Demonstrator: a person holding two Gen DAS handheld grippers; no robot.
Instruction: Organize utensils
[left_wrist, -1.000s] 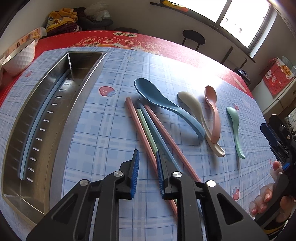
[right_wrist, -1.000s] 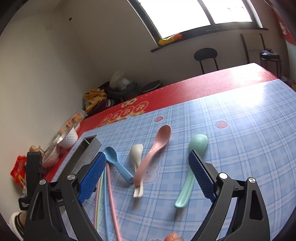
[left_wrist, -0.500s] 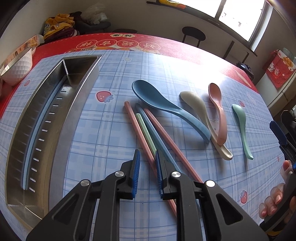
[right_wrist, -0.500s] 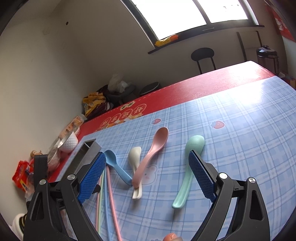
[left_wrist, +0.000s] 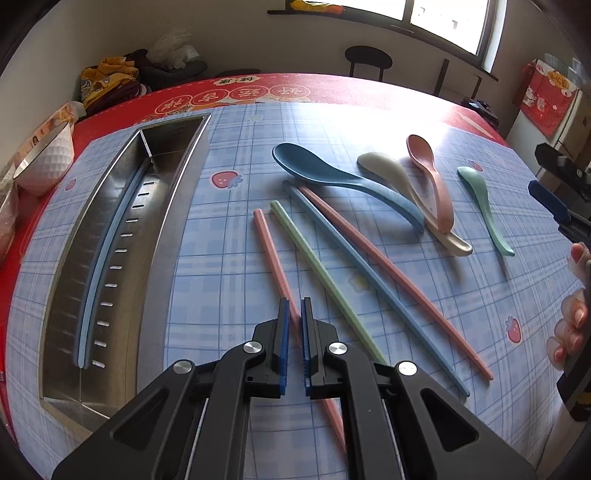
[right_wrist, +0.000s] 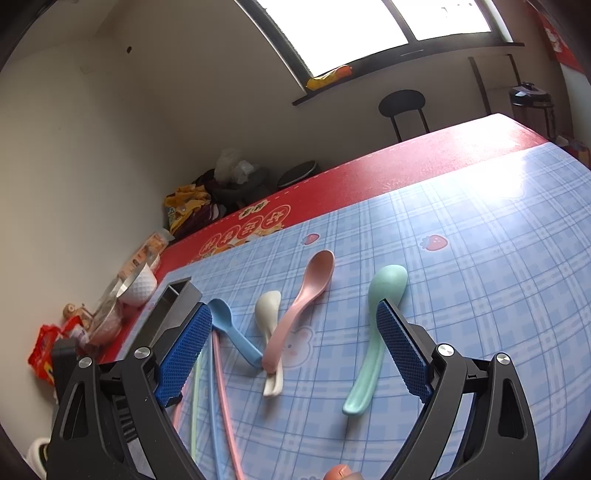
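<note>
On bench, left view: left gripper (left_wrist: 294, 345) low at 6 o'clock, fingers (left_wrist: 283, 332) nearly together around the near pink chopstick (left_wrist: 273, 264). Contact not clear — looks pinched, but I can't tell if it is gripped or merely straddled.
Why there: grabbing toward the near end leaves the long free end pointing to 12 o'clock, roughly parallel to the steel tray (left_wrist: 173, 206). My guess: easy slide-in.
Tray: at 9 o'clock of the chopsticks, long slotted trough with a divider at its far end; one light-blue chopstick (left_wrist: 107, 254) already lies in it. So sorting is begun, most is left.
Loose chopsticks: green chopstick (left_wrist: 321, 273), blue chopstick (left_wrist: 365, 273), far pink chopstick (left_wrist: 391, 273) fan out toward 4 o'clock, side by side, close.
Spoons: blue spoon (left_wrist: 332, 177), cream spoon (left_wrist: 399, 184), pink spoon (left_wrist: 432, 177) at 1 o'clock, handles overlapping — pink handle over cream. Green spoon (left_wrist: 484, 206) apart at 2 o'clock.
Right gripper (right_wrist: 295, 350): fingers spread wide, nothing held, hovering over the spoons; green spoon (right_wrist: 373, 339) just inside the right-hand finger. Likely staged for a spoon pick.
Surface: blue plaid cloth (left_wrist: 229, 258) with strawberry prints, glossy — thin chopsticks could skid. Red cloth (left_wrist: 332, 92) beyond it.
Room: white bowl (left_wrist: 48, 158) at 10 o'clock, black stool (left_wrist: 367, 61) and bright window at 12, clutter pile by the wall.
</note>
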